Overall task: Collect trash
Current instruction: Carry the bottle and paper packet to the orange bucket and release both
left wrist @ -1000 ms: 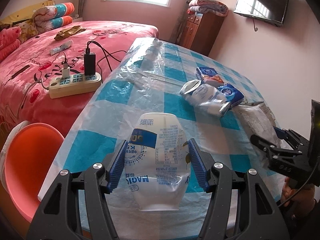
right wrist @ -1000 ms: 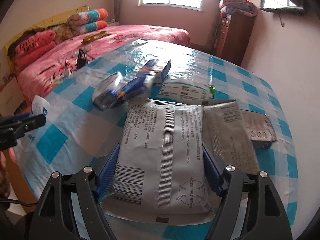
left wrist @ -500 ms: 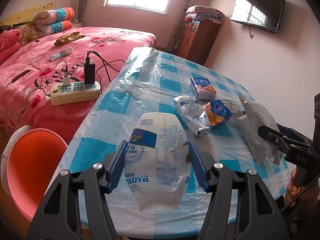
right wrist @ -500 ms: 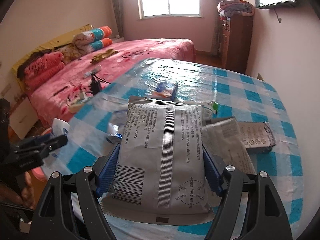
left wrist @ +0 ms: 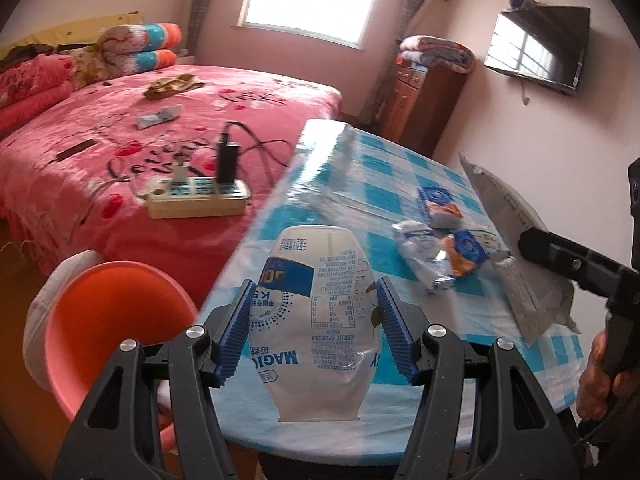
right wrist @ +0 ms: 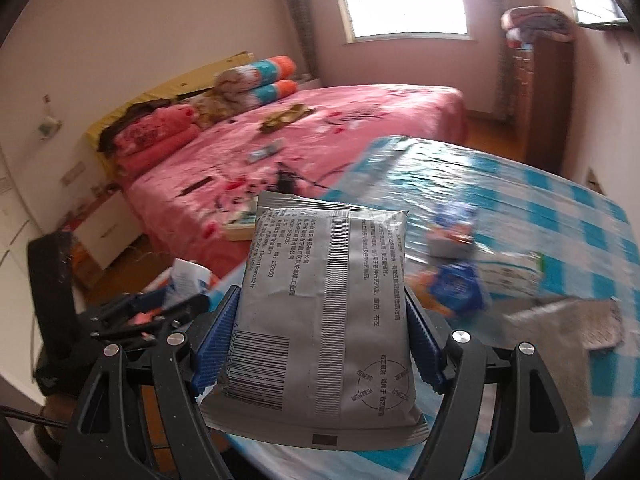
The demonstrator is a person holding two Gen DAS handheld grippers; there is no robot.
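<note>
My left gripper [left wrist: 314,324] is shut on a white milk pouch [left wrist: 320,312] with blue print, held above the near edge of the blue-checked table [left wrist: 360,168]. A grey foil packet [right wrist: 328,308] sits clamped in my right gripper [right wrist: 320,336], lifted off the table. In the left wrist view the right gripper and its grey packet [left wrist: 516,240] hang at the right. The left gripper [right wrist: 132,316] shows at the lower left of the right wrist view with the pouch's white tip [right wrist: 188,276]. An orange bin [left wrist: 108,328] with a white liner stands on the floor left of the table.
Blue and orange snack wrappers [left wrist: 440,248] lie on the table, with grey packets [right wrist: 576,324] at its right side. A pink bed [left wrist: 120,140] holding a power strip [left wrist: 196,196] runs along the left. A wooden cabinet [left wrist: 424,104] stands by the far wall.
Both grippers have risen and drawn back from the table with their loads. The grey packet left the tabletop. The right gripper's view swung left toward the bed. The orange bin shows more fully.
</note>
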